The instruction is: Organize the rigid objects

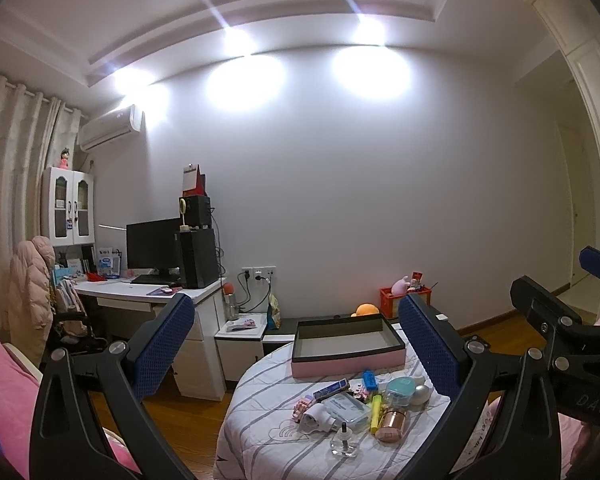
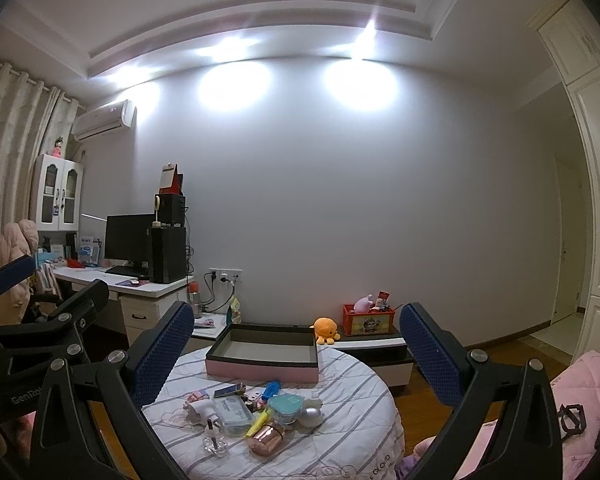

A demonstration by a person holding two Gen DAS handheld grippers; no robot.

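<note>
Both sets of tongs are held wide apart with nothing between them: the left tongs (image 1: 296,344) and the right tongs (image 2: 296,352), each with dimpled blue rubber pads on black plastic arms. In the lower middle of both frames, a round worktop (image 1: 260,420) is seen draped in striped quilted cloth. An empty rectangular box (image 1: 347,346), pink outside and dark-rimmed, is set at its far edge. Just in front, a loose pile is spread: a shiny copper jar (image 1: 392,422), a clear glass bottle (image 1: 344,442), a yellow highlighter (image 1: 376,412), a white plug (image 1: 315,420).

A home bedroom: pink bedding (image 1: 4,364), computer desk (image 1: 140,292), curtains (image 1: 12,140), plush octopus (image 2: 326,330).
</note>
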